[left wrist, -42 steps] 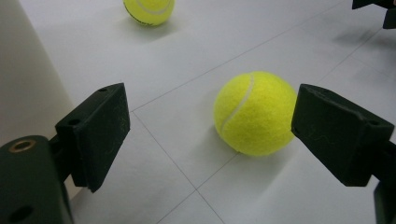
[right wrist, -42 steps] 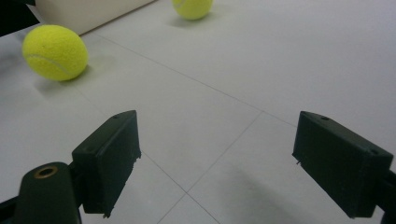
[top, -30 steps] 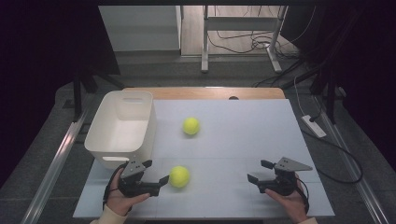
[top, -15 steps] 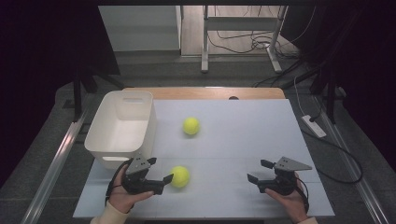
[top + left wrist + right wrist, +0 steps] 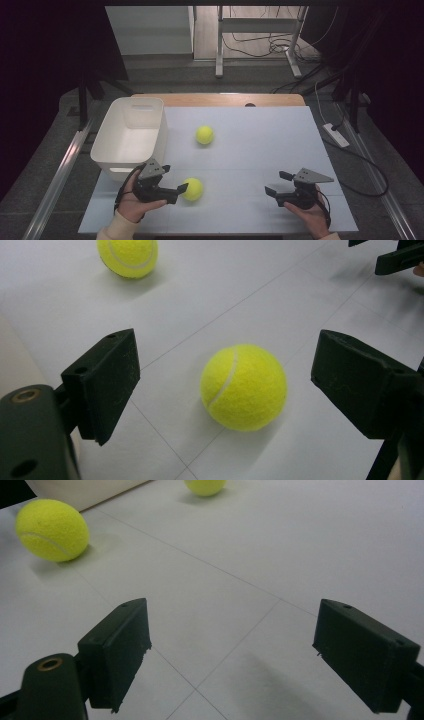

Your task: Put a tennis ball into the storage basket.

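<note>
We find the left gripper (image 5: 225,385) released, jaws flanking the near tennis ball (image 5: 243,387) on the table (image 5: 250,150); we advise centring before clenching; right gripper (image 5: 280,184) released, idle.

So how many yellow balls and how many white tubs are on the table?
Yellow balls: 2, the near ball and the far ball
White tubs: 1, the tub
Total: 3
</note>
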The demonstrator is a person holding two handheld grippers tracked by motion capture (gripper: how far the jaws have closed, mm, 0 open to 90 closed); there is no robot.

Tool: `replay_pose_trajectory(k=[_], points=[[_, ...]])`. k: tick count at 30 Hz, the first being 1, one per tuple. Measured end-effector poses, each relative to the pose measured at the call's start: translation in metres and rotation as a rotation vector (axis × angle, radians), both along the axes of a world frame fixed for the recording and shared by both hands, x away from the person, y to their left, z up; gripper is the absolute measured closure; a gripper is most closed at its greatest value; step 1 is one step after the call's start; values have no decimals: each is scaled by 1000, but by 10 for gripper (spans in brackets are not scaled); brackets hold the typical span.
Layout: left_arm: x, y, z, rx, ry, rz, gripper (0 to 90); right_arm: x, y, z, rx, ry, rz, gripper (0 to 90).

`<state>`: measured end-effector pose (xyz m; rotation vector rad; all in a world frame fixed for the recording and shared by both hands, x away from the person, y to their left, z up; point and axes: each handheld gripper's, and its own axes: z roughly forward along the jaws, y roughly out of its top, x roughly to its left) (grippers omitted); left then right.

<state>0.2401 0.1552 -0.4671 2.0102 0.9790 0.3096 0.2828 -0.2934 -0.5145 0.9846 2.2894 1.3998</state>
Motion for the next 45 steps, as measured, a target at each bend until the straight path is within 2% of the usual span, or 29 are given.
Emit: replay_pose_trajectory(k=[13, 17, 23, 27, 30, 37, 45], points=[[7, -20, 0, 4, 48, -77, 114, 0, 0, 0, -3, -2, 4, 148], [8, -24, -5, 22, 71, -88, 97, -1, 0, 0, -3, -2, 5, 149], [8, -27, -10, 42, 88, -88, 84, -1, 0, 0, -4, -3, 6, 149], [11, -28, -16, 55, 120, -85, 80, -1, 0, 0, -5, -2, 6, 149], [13, -29, -21, 83, 150, -88, 69, -1, 0, 0, -4, -1, 6, 149], [15, -32, -27, 116, 172, -76, 58, -1, 1, -1, -12, 2, 9, 149], [24, -41, -39, 166, 208, -66, 38, 0, 1, -1, -14, 2, 5, 148]])
